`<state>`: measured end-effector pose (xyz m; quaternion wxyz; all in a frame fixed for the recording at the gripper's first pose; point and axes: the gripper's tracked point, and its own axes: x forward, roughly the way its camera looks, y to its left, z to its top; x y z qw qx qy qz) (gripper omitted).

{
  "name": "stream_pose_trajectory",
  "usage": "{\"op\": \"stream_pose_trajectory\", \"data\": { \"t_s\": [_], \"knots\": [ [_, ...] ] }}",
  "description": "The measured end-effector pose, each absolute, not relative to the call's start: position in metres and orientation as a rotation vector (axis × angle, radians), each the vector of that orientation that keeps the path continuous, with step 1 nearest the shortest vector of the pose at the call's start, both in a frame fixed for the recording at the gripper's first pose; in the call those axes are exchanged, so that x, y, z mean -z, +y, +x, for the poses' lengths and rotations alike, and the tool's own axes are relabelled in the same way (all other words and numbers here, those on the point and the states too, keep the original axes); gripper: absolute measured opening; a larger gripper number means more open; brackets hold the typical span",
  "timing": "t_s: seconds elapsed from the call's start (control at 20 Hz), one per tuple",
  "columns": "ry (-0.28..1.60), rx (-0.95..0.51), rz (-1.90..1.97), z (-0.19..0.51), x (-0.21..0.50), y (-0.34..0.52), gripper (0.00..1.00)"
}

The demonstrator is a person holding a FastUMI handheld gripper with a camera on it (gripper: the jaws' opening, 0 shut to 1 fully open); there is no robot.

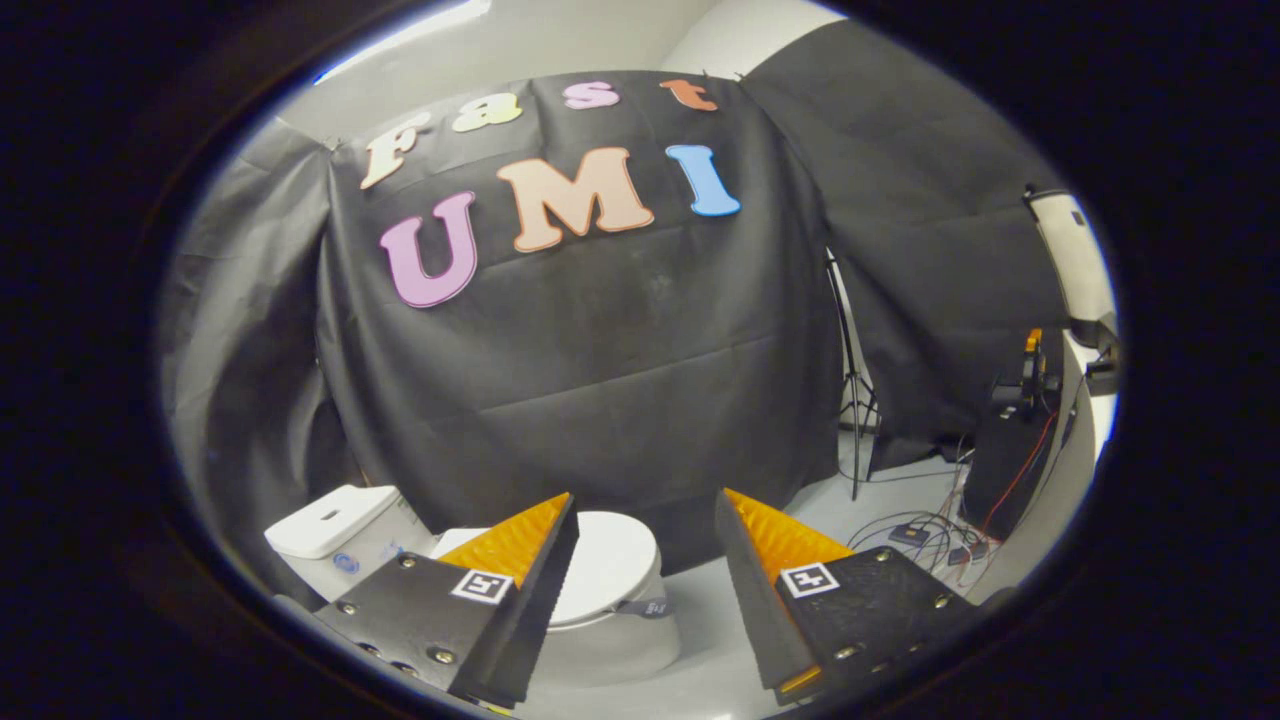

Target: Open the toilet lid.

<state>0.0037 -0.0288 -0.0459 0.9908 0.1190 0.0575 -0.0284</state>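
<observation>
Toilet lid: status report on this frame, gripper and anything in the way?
Gripper open, holding nothing, above the toilet. Toilet lid down, untouched, partly behind the left finger. Small tab at its front edge. Nothing blocking.

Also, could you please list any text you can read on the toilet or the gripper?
Toilet tank: blue mark, too blurred to read.
Toilet lid, front tab: too small to read.
Gripper, open before the shut lid: square coded markers, no words.
</observation>
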Motion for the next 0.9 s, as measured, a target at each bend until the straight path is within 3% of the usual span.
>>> {"op": "stream_pose_trajectory", "data": {
  "t_s": [0.15, 0.35, 0.6, 0.9],
  "knots": [
    [0.124, 0.039, 0.325, 0.004, 0.053, -0.027, 0.81],
    [0.120, 0.030, 0.436, 0.009, 0.064, -0.029, 0.70],
    [0.103, 0.026, 0.618, 0.016, 0.081, -0.030, 0.70],
    [0.100, 0.137, 0.806, 0.035, 0.132, -0.032, 0.70]
  ]
}}
